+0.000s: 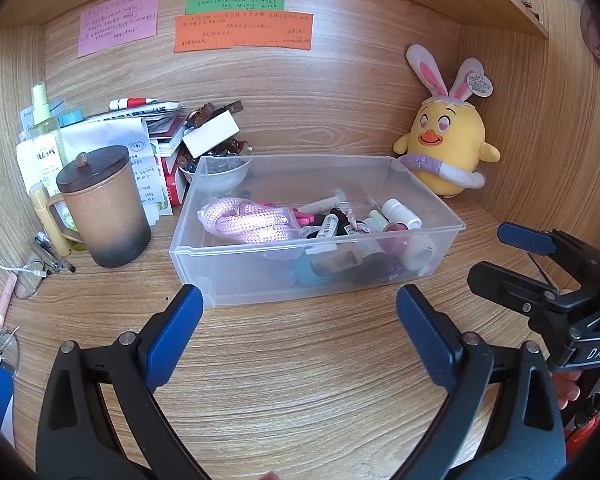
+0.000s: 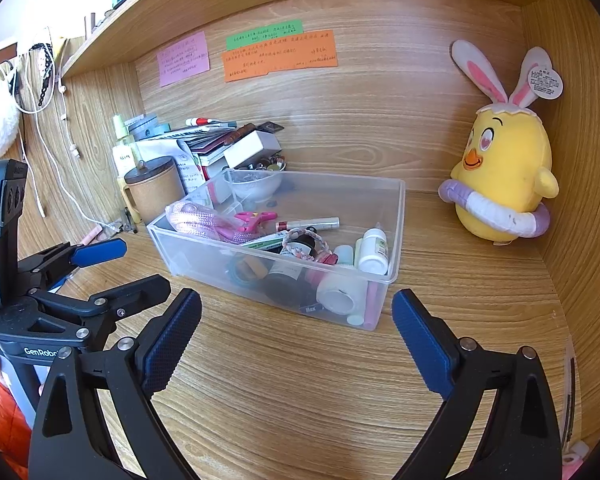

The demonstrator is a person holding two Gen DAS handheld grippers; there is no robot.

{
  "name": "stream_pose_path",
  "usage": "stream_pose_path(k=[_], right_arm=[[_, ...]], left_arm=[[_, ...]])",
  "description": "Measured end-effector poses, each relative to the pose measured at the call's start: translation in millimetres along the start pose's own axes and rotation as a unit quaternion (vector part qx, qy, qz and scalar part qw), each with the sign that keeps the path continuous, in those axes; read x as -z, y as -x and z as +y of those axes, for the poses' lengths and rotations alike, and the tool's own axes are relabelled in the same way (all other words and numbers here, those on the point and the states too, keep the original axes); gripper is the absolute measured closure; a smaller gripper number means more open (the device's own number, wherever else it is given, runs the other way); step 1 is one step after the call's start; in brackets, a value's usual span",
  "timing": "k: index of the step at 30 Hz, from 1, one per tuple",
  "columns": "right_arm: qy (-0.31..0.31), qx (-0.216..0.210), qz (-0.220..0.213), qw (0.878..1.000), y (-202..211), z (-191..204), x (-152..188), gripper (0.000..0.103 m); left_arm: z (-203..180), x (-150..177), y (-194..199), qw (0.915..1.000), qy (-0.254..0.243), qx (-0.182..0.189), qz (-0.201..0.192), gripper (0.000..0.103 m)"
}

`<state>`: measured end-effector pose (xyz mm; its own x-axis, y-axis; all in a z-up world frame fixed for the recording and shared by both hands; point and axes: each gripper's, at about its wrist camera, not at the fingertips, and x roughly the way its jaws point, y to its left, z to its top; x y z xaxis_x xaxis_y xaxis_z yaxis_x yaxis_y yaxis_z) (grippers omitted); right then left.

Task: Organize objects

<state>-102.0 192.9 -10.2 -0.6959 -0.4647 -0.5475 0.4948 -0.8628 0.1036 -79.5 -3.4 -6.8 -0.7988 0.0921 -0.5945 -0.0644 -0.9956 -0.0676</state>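
The clear plastic bin (image 1: 316, 280) sits in the middle of the wooden desk (image 1: 292, 380), square to the back wall, and it already holds most of the small clutter: a coil of pink cord (image 1: 246, 222) at its left end, a white pill bottle (image 2: 374, 251) and other little bottles and tubes heaped toward the right. That heap suggests the bin serves as the collecting place, so loose things likely go into it (a judgement, since the task only says to organize).

Both tools hang back on the near side of it. The left gripper (image 1: 300, 332) hovers above bare desk just in front of the bin's front wall, its blue pads spread wide and nothing between them. The right gripper (image 2: 298, 330) hovers the same way near the bin's right front corner, jaws wide apart and empty; each is apart from the bin.

Further out, the brown lidded mug (image 1: 104, 208) stands upright left of the bin, with a stack of papers and books (image 1: 156, 136) behind it. A yellow plush chick (image 1: 446, 140) leans in the right back corner, well clear of the work. Coloured notes (image 1: 242, 30) are stuck to the back panel.
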Motion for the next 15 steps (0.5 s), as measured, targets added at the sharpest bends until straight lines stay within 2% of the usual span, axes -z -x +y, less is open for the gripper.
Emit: stream_pose_path(k=[8, 15], right_arm=[[-0.004, -0.001, 0.003, 1.000, -1.9, -0.9, 0.5, 0.007], [-0.008, 0.000, 0.005, 1.000, -2.8, -2.2, 0.6, 0.007]], left_arm=[[-1.7, 2.3, -0.3, 1.0000, -0.004, 0.006, 0.004, 0.005], [-5.6, 2.3, 4.9, 0.9998, -0.015, 0.006, -0.008, 0.005]])
